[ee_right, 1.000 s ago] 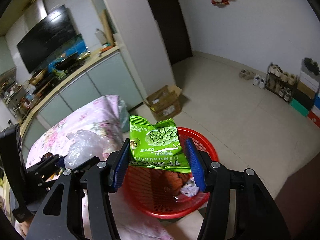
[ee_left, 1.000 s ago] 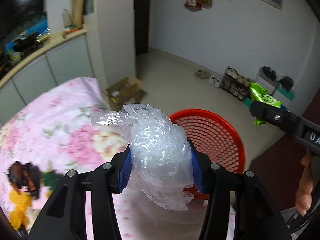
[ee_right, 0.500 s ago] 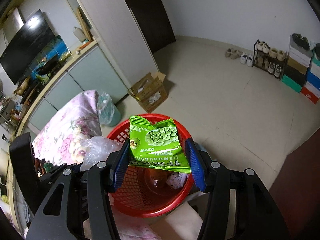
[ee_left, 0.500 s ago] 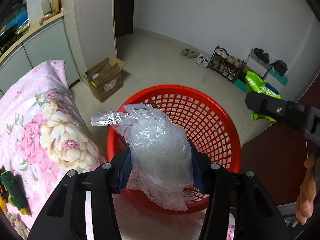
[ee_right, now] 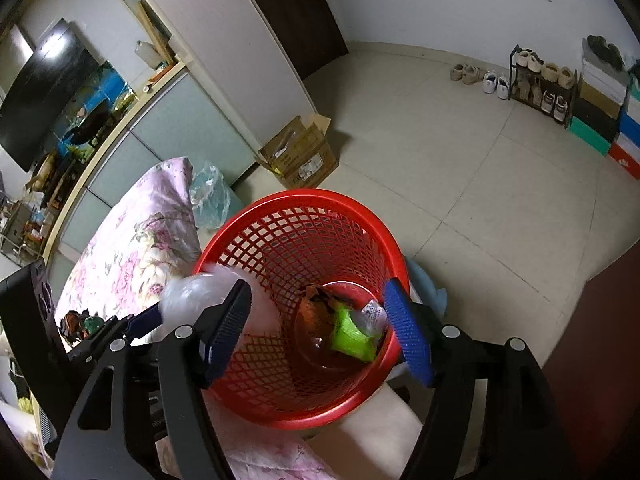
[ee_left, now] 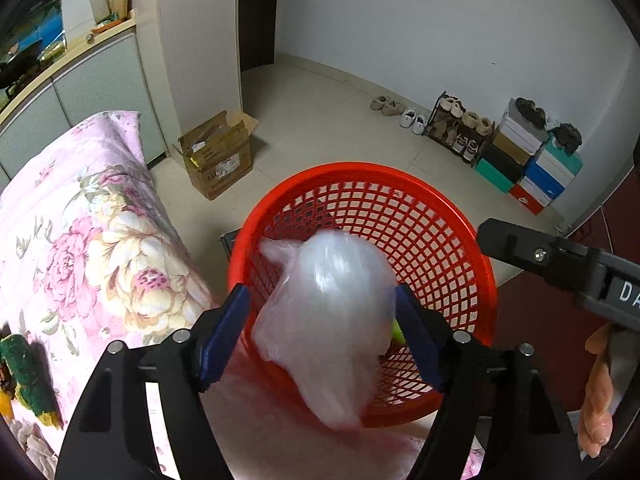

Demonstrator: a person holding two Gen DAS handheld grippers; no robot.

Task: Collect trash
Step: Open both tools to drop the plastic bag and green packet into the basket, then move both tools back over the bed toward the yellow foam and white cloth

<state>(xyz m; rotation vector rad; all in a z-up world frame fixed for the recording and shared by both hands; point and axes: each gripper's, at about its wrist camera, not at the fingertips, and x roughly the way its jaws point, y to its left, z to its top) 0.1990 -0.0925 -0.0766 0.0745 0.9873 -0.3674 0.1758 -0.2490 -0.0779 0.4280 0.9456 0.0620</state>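
Plastic bag [ee_left: 328, 320] blurs between the opening left gripper [ee_left: 320, 340], over the red basket [ee_left: 460, 248].

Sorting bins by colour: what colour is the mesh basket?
Red, seen best in the right wrist view: basket.

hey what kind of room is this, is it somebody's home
Most likely a lived-in home, an open room beside a kitchen: a shoe rack with stacked shoeboxes along the wall, a floral quilt, and a kitchen counter.
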